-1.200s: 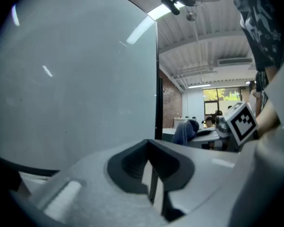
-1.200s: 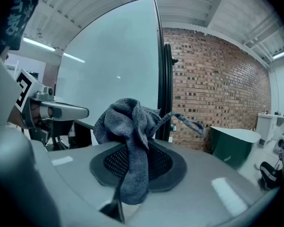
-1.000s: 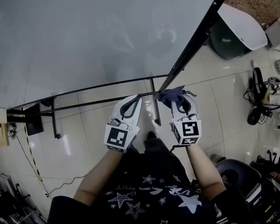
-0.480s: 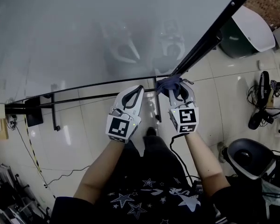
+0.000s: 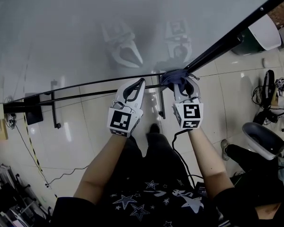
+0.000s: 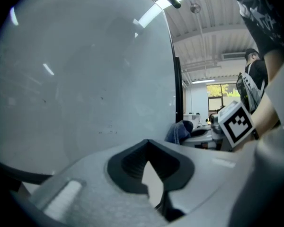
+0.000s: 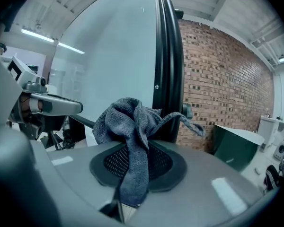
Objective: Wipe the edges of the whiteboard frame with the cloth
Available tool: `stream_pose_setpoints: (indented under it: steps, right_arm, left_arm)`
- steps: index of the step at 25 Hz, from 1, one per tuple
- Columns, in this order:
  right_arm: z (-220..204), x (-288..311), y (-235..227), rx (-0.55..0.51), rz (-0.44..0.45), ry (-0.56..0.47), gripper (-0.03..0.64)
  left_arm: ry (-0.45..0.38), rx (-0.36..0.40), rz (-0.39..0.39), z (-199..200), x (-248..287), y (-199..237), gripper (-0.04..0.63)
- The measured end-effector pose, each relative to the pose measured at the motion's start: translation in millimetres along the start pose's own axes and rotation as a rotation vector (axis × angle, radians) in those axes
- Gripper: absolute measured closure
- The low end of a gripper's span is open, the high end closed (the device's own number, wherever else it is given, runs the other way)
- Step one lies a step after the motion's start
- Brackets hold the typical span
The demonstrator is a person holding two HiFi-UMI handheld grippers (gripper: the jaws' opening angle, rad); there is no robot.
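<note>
The person wears a dark short-sleeved top (image 5: 146,200) printed with white stars, dark trousers (image 5: 154,152) and a dark shoe (image 5: 154,127). The left gripper (image 5: 141,82) and right gripper (image 5: 181,86) have white shells with dark inner pads. Each ends in a cube (image 5: 121,122) bearing black-and-white square markers.

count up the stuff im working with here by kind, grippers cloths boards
grippers: 2, the left gripper with jaws shut and empty, the right gripper shut on the cloth
cloth: 1, grey
whiteboard: 1
total: 4
</note>
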State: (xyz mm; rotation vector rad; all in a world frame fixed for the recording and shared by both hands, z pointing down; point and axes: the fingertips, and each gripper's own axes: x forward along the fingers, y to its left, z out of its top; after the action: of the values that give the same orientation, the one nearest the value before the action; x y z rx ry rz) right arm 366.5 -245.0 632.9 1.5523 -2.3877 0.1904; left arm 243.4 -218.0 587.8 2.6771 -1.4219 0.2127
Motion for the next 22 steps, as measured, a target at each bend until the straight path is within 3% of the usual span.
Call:
stream_pose_setpoints:
  steps: [7, 11, 22]
  right_arm:
    - [-1, 6, 38, -0.013, 0.024, 0.016, 0.540]
    - [5, 13, 67, -0.021, 0.048, 0.022, 0.540]
    - [32, 44, 175, -0.062, 0.100, 0.012, 0.540]
  left_arm:
    - [0.004, 0.005, 0.016, -5, -25, 24, 0.595]
    - [0.023, -0.030, 0.028, 1, -44, 39, 0.595]
    - [0.023, -0.027, 0.006, -17, -118, 100, 0.595]
